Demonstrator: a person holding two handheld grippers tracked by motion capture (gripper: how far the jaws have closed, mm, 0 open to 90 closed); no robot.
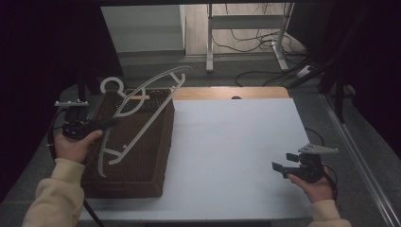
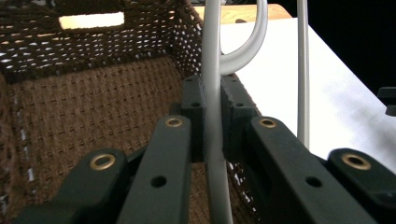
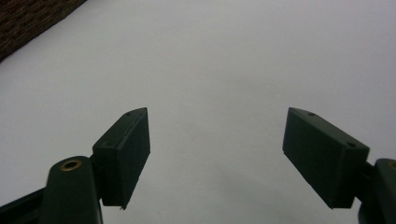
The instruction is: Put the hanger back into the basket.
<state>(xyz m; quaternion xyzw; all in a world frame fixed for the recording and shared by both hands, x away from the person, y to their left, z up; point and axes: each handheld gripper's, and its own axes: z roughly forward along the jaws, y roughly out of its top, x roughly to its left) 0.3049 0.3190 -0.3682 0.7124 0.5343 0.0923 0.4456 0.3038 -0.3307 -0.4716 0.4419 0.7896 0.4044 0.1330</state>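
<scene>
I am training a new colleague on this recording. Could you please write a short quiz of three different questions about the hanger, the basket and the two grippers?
1. True or false: the left gripper is clamped on the white hanger.
2. Where is the hanger? A) flat on the white table B) over the brown woven basket C) on the floor
3. Fill in: the right gripper hovers over the white table with its jaws ____.

Key: 1 true; 2 B; 3 open, with nothing between them.
</scene>
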